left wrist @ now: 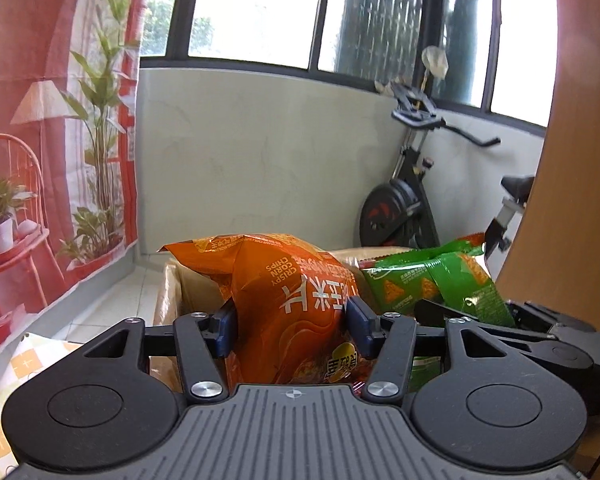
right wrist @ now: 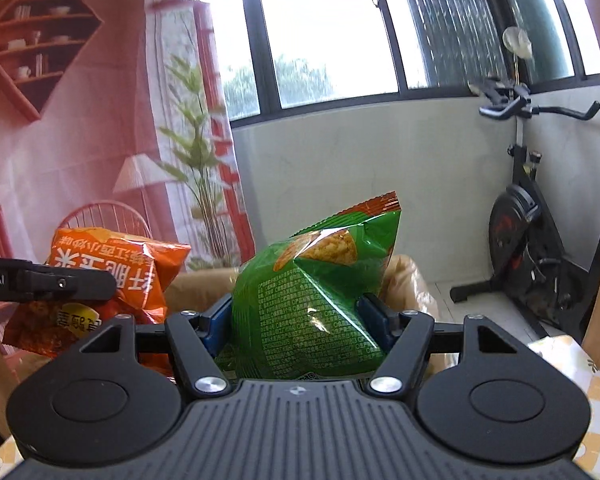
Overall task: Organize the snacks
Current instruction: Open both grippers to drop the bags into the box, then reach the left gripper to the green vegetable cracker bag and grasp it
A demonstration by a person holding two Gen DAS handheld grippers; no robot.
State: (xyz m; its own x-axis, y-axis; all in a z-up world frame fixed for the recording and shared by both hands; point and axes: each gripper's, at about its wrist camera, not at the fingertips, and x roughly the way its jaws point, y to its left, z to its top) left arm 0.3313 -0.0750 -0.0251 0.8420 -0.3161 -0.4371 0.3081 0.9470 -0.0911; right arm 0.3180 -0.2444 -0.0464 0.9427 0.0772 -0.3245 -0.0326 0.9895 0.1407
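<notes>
My left gripper (left wrist: 292,330) is shut on an orange corn chips bag (left wrist: 284,300), held upside down above an open cardboard box (left wrist: 172,292). My right gripper (right wrist: 300,326) is shut on a green chips bag (right wrist: 312,304), held over the same box (right wrist: 404,284). The green bag (left wrist: 432,284) and the right gripper show at the right in the left wrist view. The orange bag (right wrist: 100,280) and the left gripper's finger (right wrist: 60,282) show at the left in the right wrist view. The box's inside is hidden.
A black exercise bike (right wrist: 536,232) stands by the white wall at the right. A printed red backdrop (right wrist: 80,128) hangs at the left. A checkered tablecloth (right wrist: 572,364) lies below. A wooden panel (left wrist: 572,160) rises at the right edge.
</notes>
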